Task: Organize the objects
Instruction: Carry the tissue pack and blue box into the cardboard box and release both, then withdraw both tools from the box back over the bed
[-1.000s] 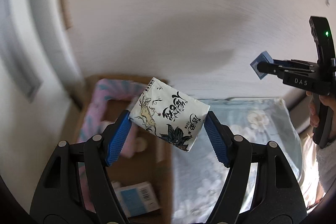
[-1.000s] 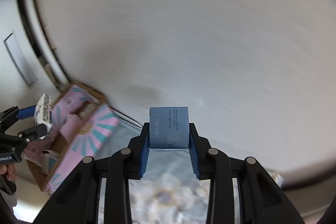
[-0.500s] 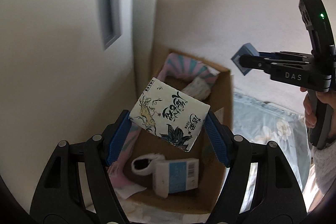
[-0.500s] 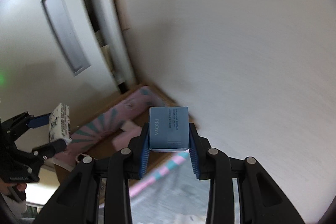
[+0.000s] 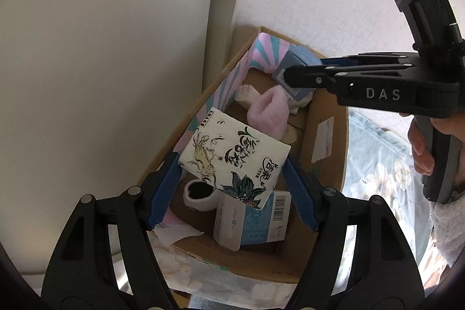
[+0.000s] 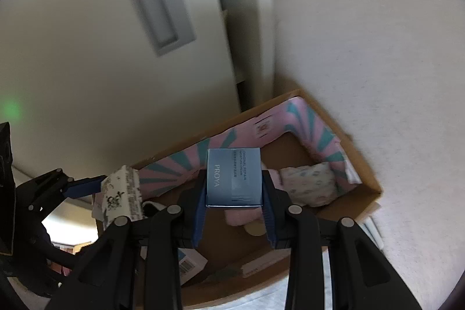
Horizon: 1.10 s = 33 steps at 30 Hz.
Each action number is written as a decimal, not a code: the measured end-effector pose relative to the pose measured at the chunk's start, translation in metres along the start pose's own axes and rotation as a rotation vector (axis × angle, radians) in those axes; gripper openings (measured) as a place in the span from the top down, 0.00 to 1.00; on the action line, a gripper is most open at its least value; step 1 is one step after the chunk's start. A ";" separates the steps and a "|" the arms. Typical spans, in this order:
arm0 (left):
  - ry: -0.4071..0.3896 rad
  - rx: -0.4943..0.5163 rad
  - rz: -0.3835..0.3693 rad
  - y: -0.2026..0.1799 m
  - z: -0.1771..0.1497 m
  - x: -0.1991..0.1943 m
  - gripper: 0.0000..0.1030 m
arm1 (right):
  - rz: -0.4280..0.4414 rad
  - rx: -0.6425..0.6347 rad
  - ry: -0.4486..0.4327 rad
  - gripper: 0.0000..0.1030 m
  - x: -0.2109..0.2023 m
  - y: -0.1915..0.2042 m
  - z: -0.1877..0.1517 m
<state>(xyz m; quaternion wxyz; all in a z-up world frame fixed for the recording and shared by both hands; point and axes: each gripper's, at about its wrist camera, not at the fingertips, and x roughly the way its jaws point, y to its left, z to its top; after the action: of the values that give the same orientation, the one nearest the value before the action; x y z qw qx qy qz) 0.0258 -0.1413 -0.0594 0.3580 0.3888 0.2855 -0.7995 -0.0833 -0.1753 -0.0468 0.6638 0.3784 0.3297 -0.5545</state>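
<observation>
My left gripper is shut on a white tissue pack printed with black script and a fish, held above the open cardboard box. My right gripper is shut on a small blue PROYA box, held over the same cardboard box. The right gripper also shows in the left wrist view, over the box's far end, with the blue box in it. The left gripper and its tissue pack show at the left of the right wrist view.
Inside the cardboard box lie a pink fluffy slipper, a white sock, a light blue barcoded packet, a patterned pouch and a pink and teal striped item. The box sits on floral bedding beside white walls.
Both grippers have moved down and closer over the cardboard box with their loads; the box now fills more of both views. The right gripper now reaches over the box's far end.
</observation>
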 end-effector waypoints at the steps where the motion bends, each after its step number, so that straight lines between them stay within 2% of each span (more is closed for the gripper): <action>1: 0.000 -0.002 0.000 0.000 -0.001 0.000 0.33 | 0.001 -0.002 0.005 0.70 0.003 0.001 0.000; 6: 0.020 0.005 0.018 0.000 0.002 0.003 0.31 | 0.012 0.009 0.024 0.70 0.004 -0.003 -0.004; 7: 0.036 0.001 0.015 -0.001 0.002 0.005 0.27 | 0.013 0.013 0.031 0.70 0.010 0.000 0.005; 8: 0.050 -0.009 0.011 -0.001 0.003 0.007 0.09 | 0.021 0.017 0.038 0.69 0.011 -0.001 0.006; 9: 0.050 -0.016 0.008 -0.001 0.003 0.008 0.00 | 0.024 0.019 0.036 0.68 0.007 -0.001 0.006; 10: 0.039 -0.019 0.005 -0.001 0.003 0.006 0.00 | 0.029 0.024 0.019 0.58 0.005 -0.001 0.005; 11: 0.030 -0.021 0.005 -0.002 0.003 0.005 0.00 | 0.033 0.030 0.007 0.41 0.003 -0.002 0.005; 12: 0.030 -0.021 0.007 -0.002 0.003 0.003 0.00 | 0.039 0.040 -0.007 0.30 0.001 -0.003 0.005; 13: 0.031 -0.021 0.008 -0.002 0.003 0.003 0.00 | 0.046 0.055 -0.024 0.08 -0.002 -0.005 0.006; 14: 0.030 -0.022 0.007 -0.001 0.003 0.002 0.00 | 0.048 0.066 -0.035 0.00 -0.004 -0.006 0.006; 20: 0.029 -0.024 0.005 0.003 0.008 0.000 0.00 | 0.016 0.090 -0.013 0.00 -0.003 -0.010 0.003; 33: 0.026 0.015 -0.015 0.004 0.011 -0.020 0.00 | -0.002 0.113 -0.024 0.00 -0.015 -0.002 -0.008</action>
<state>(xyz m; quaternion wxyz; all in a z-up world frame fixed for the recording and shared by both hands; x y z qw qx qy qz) 0.0325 -0.1448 -0.0377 0.3451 0.3998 0.2870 -0.7991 -0.0878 -0.1615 -0.0381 0.6450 0.4081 0.2902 -0.5773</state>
